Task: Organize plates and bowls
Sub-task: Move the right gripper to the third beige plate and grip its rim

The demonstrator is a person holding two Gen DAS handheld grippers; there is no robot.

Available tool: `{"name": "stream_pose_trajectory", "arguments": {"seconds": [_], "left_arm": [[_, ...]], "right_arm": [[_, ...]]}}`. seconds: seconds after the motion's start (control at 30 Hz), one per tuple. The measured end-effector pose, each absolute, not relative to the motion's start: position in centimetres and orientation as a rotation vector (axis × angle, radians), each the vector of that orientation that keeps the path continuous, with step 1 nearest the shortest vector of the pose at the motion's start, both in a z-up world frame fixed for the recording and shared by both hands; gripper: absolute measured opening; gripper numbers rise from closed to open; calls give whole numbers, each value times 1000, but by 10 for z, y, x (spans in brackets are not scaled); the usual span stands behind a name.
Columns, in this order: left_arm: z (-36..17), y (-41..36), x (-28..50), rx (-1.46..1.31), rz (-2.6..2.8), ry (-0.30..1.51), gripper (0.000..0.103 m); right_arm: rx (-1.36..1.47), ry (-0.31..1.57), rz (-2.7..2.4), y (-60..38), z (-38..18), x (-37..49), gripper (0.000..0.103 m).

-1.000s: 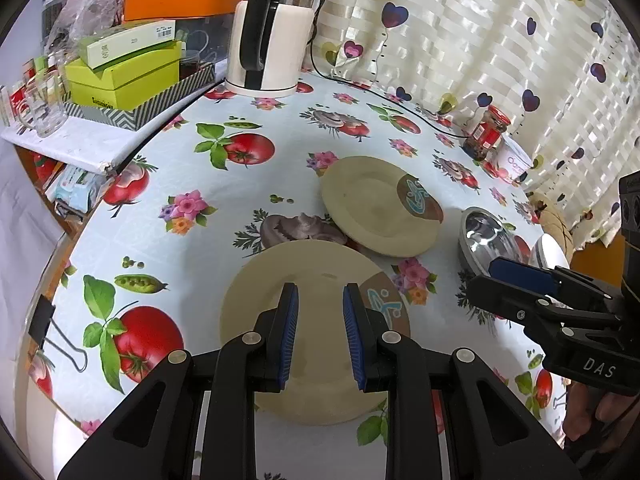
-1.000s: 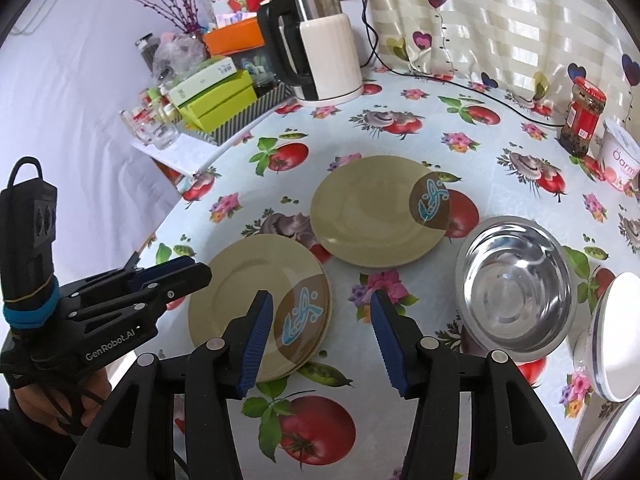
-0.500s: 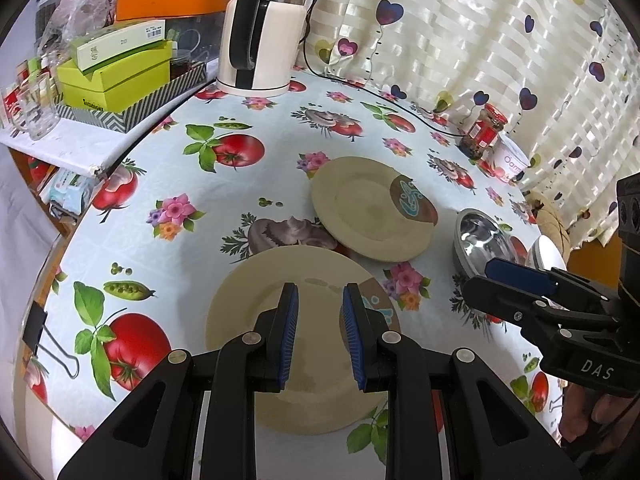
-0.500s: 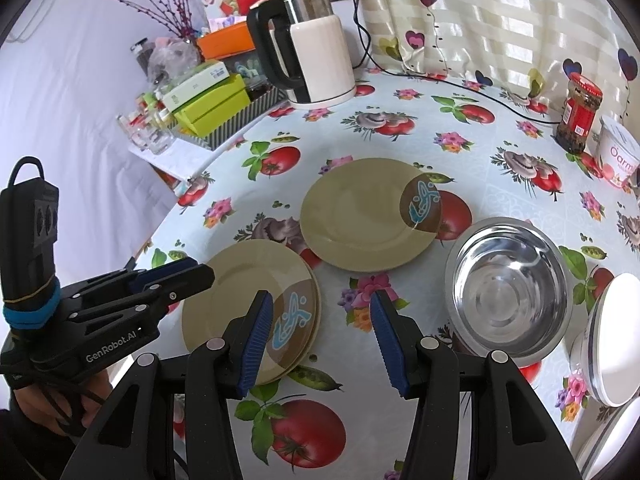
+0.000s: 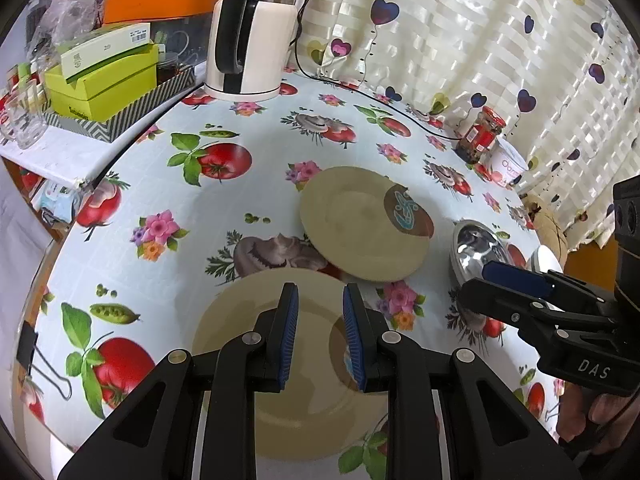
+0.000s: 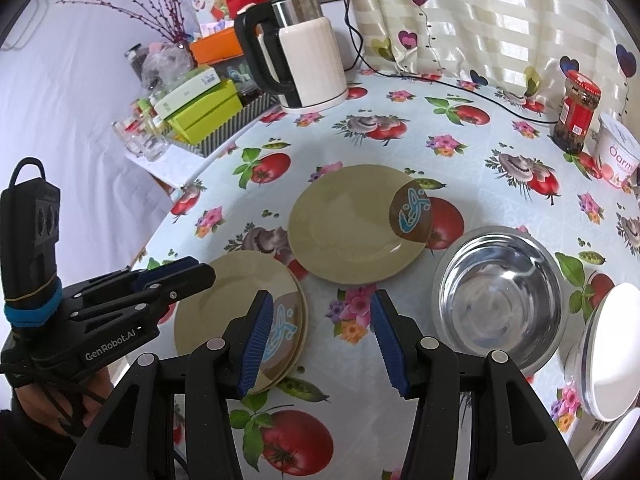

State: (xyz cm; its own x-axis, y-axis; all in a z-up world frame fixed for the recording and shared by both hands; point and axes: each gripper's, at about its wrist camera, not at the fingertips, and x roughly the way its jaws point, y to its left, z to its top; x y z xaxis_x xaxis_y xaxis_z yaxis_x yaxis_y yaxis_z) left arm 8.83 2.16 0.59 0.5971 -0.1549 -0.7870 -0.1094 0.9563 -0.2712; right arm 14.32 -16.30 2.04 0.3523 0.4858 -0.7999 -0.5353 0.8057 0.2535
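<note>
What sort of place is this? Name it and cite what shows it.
Probably a home dining or kitchen table: a fruit-print tablecloth, an electric kettle with its cord, a jar of preserves, and a curtain behind.

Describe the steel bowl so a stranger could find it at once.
Start at the white electric kettle at the back of the round table with the fruit-print cloth. Come forward past the single tan plate; the steel bowl sits just right of it. It is the only shiny metal dish, deep and empty, unlike the flat tan plates.
</note>
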Motion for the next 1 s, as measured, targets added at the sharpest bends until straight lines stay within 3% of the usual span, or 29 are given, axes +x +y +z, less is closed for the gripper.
{"name": "stream_pose_trajectory", "arguments": {"seconds": [0.8, 1.0], "left_arm": [[-17, 37, 148, -366, -33, 982, 24], [-27, 41, 161, -399, -39, 1001, 24]], "right_arm": [[-24, 1059, 604, -168, 8, 218, 50], [-18, 1081, 589, -167, 0, 235, 42]]}}
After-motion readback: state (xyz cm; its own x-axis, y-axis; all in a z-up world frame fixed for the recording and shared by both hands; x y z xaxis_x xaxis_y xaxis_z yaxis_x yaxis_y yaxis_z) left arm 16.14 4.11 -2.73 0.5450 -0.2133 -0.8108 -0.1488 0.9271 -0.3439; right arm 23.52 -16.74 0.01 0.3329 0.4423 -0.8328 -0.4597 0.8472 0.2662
